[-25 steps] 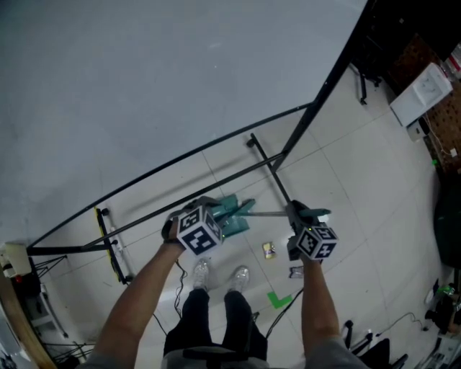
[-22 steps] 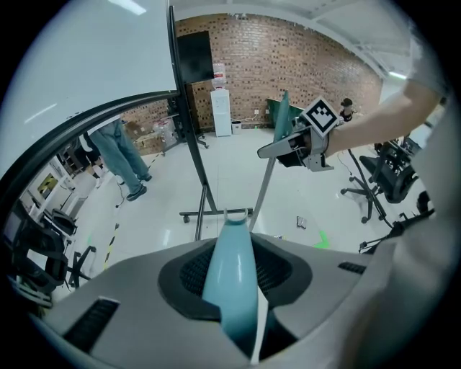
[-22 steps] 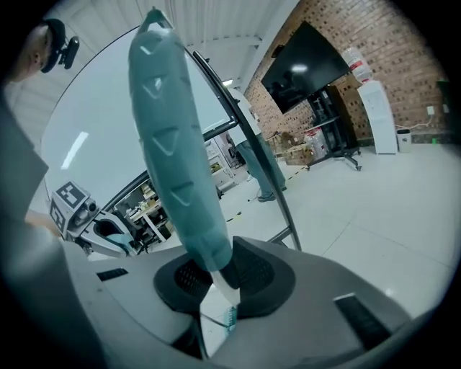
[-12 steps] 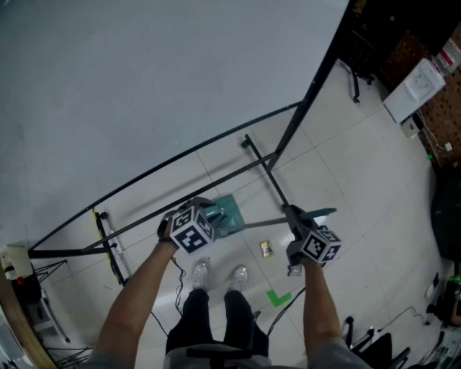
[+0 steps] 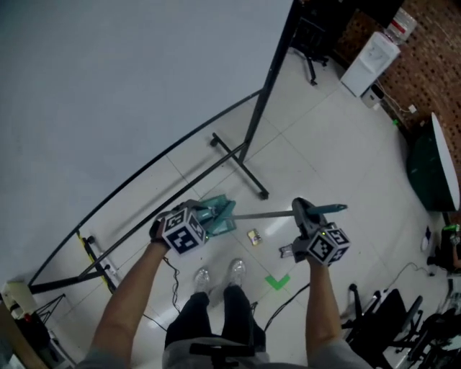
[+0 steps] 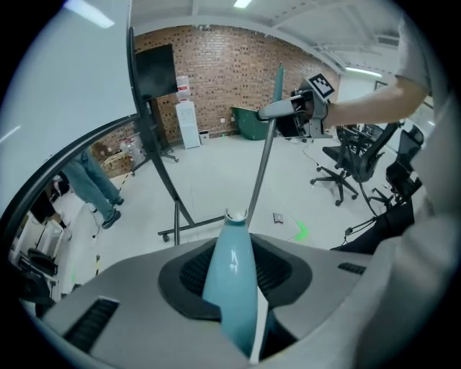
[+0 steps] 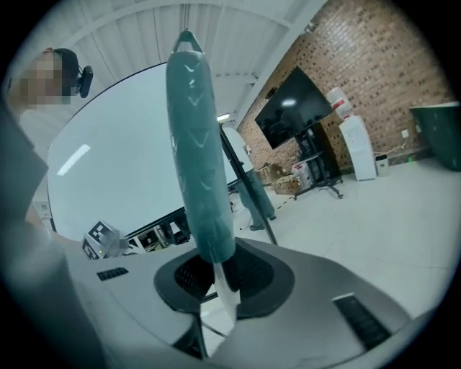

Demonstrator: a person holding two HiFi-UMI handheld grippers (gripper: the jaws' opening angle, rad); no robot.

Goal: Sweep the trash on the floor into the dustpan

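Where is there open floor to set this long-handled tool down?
Widest bare tiles: past the right gripper, between the black stand's foot and the white water dispenser. Crowded: by the shoes, where the wrapper, a second scrap and the green tape mark lie; office chairs fill the lower right.

A pale tiled floor (image 5: 338,144) spreads out, with a green tape mark (image 5: 277,282) near. A big white screen (image 5: 108,86) on a black frame (image 5: 270,72) fills the left. Far right stands a brick wall (image 5: 425,65) with a white water dispenser (image 5: 371,61) and a dark television (image 6: 153,70). Office chairs (image 6: 346,155) sit right, under ceiling strip lights (image 6: 243,3).
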